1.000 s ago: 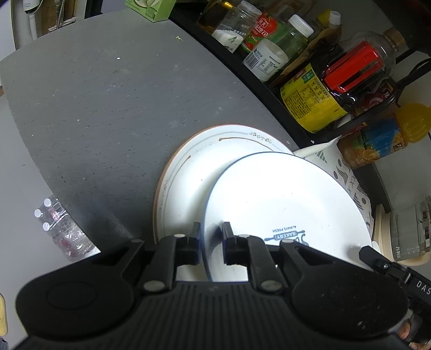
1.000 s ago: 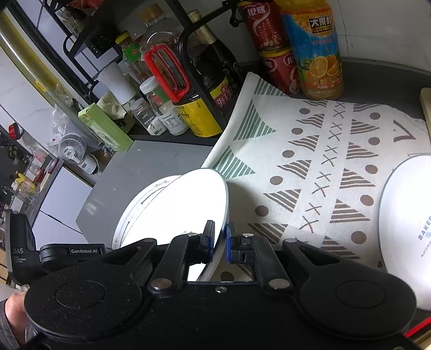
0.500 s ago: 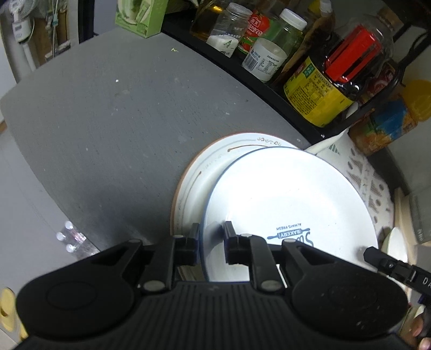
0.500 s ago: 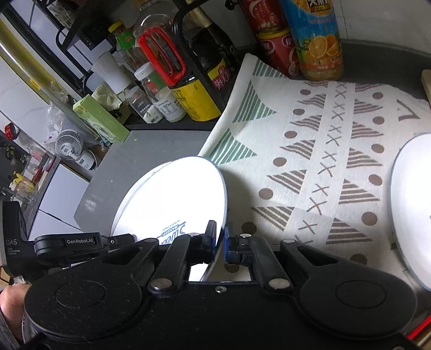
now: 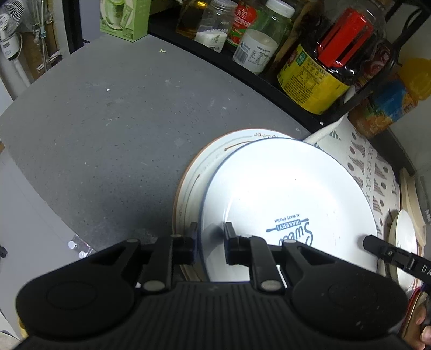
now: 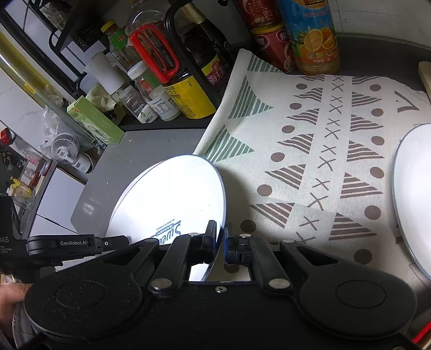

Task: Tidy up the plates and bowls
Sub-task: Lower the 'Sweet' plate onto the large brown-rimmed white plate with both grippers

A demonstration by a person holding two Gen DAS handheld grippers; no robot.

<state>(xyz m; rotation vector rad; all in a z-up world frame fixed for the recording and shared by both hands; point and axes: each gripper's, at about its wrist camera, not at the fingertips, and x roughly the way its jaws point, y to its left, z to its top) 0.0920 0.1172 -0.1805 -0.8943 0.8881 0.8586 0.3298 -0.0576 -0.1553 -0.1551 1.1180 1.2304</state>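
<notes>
A white blue-rimmed bakery plate [image 5: 285,193] lies over a larger brown-rimmed plate [image 5: 204,167] on the grey counter [image 5: 107,121]. My left gripper [image 5: 209,242] straddles the bakery plate's near rim, one finger on each side, with a gap showing. My right gripper [image 6: 221,239] is shut on the same plate's rim [image 6: 172,199] from the other side; the brown-rimmed plate is hidden there. Another white plate [image 6: 412,193] lies on the patterned cloth [image 6: 323,150] at the right.
A black rack [image 5: 269,78] with bottles and jars, including a yellow-labelled bottle [image 5: 317,70], runs along the back. An orange juice bottle [image 6: 312,35] and red cans [image 6: 269,43] stand behind the cloth. A green box [image 5: 124,16] sits at the counter's far end.
The bakery plate has moved over the brown-rimmed plate and come down from tilted to nearly flat upon it. Both grippers moved with it, toward the grey counter.
</notes>
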